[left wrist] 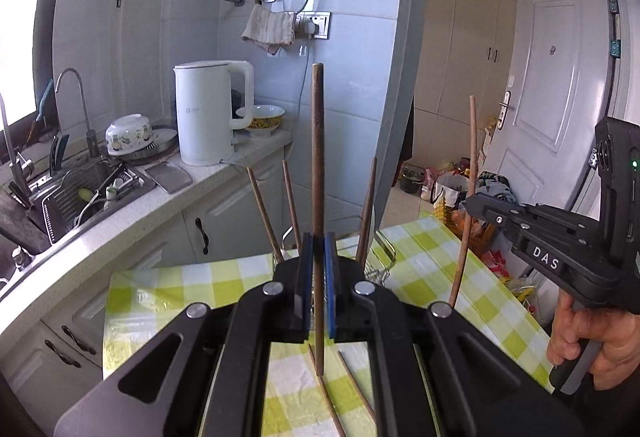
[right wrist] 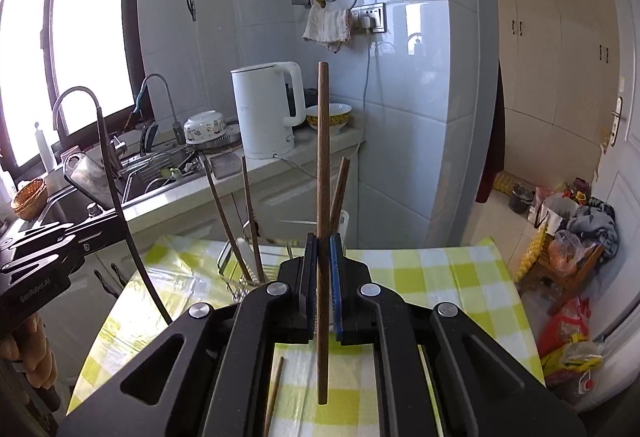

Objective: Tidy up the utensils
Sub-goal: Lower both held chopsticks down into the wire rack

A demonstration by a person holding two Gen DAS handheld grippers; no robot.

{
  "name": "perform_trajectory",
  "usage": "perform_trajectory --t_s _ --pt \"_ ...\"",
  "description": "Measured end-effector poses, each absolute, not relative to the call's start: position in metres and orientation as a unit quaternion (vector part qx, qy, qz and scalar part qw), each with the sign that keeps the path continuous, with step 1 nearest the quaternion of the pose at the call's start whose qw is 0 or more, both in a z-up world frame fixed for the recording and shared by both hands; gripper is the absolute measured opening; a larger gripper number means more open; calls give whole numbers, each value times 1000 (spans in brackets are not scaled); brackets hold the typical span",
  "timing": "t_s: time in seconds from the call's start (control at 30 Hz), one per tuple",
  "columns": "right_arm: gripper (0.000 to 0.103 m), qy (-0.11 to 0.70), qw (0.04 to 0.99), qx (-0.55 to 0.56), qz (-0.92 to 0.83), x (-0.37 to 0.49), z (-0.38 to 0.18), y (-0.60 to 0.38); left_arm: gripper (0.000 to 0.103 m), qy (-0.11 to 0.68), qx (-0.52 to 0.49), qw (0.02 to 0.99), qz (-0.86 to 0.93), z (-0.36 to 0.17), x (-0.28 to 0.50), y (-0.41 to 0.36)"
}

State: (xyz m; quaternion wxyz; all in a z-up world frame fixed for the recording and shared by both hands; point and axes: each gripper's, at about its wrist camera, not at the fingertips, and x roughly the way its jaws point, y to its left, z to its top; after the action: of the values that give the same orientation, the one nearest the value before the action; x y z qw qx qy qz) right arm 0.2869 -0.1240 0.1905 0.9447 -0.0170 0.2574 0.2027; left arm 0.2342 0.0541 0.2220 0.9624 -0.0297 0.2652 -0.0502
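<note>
My left gripper (left wrist: 319, 269) is shut on a brown wooden chopstick (left wrist: 318, 141) and holds it upright above the checked tablecloth. My right gripper (right wrist: 323, 269) is shut on another brown chopstick (right wrist: 322, 165), also upright. A wire utensil rack (right wrist: 240, 277) stands at the table's far side with several chopsticks (right wrist: 250, 205) leaning in it; it shows in the left wrist view (left wrist: 380, 257) behind the fingers. Loose chopsticks (left wrist: 356, 385) lie on the cloth under the left gripper, and one (right wrist: 274, 393) lies under the right gripper. The right gripper (left wrist: 476, 207) with its chopstick appears at the right of the left view.
The table (left wrist: 180, 289) has a green and white checked cloth. A counter beyond holds a white kettle (left wrist: 208, 113), bowls (left wrist: 128, 135) and a sink (left wrist: 92, 193). Bags and clutter (right wrist: 568, 233) lie on the floor at the right near a white door.
</note>
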Motion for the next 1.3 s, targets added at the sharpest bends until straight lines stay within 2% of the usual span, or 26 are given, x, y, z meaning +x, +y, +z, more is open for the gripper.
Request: perform_trajectory --t_s 0.37,0.7,1.3 --pt "7 243 947 4 209 348 210 -96 6 250 -22 967 -37 249 311 60" --pt "7 244 946 12 214 384 196 -74 6 272 -32 962 -21 213 358 70" --pt "7 270 939 18 211 403 142 -54 6 283 -36 958 -22 173 360 70"
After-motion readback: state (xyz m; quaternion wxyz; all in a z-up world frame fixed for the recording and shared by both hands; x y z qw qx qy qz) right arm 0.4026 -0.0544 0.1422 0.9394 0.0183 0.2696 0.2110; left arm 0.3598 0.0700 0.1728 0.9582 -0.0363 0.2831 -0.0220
